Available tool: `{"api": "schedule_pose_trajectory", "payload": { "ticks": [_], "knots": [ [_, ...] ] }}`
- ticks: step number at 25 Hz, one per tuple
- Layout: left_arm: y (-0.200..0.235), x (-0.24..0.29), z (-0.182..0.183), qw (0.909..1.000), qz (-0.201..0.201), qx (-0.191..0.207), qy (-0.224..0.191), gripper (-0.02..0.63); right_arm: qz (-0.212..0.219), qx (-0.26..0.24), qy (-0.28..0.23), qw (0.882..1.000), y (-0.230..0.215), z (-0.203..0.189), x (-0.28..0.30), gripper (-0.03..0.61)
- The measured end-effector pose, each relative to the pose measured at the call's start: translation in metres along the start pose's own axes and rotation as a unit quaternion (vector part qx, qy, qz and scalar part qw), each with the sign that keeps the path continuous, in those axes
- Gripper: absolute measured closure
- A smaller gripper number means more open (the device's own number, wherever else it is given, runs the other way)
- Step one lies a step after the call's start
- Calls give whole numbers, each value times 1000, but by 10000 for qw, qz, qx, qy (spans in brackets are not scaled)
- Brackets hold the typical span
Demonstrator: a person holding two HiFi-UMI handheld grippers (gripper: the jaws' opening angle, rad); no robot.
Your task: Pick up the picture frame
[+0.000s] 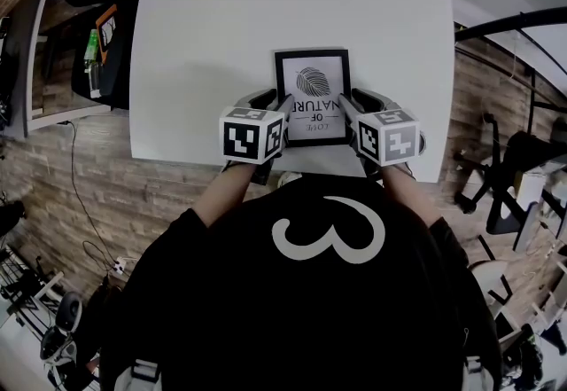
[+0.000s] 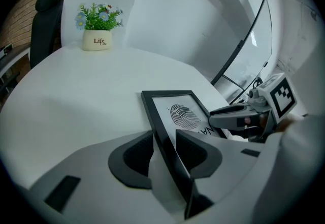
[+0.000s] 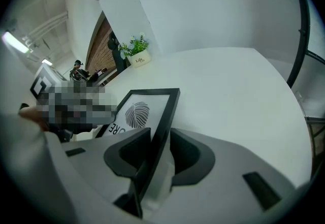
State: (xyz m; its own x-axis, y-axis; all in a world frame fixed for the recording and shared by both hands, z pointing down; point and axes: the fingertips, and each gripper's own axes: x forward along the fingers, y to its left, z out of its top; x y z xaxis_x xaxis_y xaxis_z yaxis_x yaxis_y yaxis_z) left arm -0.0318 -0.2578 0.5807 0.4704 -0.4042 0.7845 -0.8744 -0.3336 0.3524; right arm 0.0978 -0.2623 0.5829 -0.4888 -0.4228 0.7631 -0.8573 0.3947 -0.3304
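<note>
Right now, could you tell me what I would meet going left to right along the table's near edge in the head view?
Left gripper, its jaws closing with a side rail between them → picture frame → right gripper.

**Jaws astride, one pair closing**

The left hand-held gripper [image 2: 164, 140] points steeply down. Its jaws are closing with the left edge of the picture frame [image 1: 312, 97] between them, the pads not visibly pressing. The right hand-held gripper [image 3: 160, 139] mirrors it, jaws apart around the right edge. Both forearms [image 1: 221, 194] reach forward side by side.
</note>
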Motion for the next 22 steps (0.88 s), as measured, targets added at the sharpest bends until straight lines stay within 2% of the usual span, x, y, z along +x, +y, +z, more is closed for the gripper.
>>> {"api": "schedule_pose_trajectory", "payload": {
  "ticks": [7,22],
  "knots": [
    [0,0,-1,9999,83,136,19,480,-97,-15,-46,9999,0,0,0,447],
    [-1,1,0,9999,148,-24,-72,497,40,-23,-75,10000,1,0,0,465]
  ]
}}
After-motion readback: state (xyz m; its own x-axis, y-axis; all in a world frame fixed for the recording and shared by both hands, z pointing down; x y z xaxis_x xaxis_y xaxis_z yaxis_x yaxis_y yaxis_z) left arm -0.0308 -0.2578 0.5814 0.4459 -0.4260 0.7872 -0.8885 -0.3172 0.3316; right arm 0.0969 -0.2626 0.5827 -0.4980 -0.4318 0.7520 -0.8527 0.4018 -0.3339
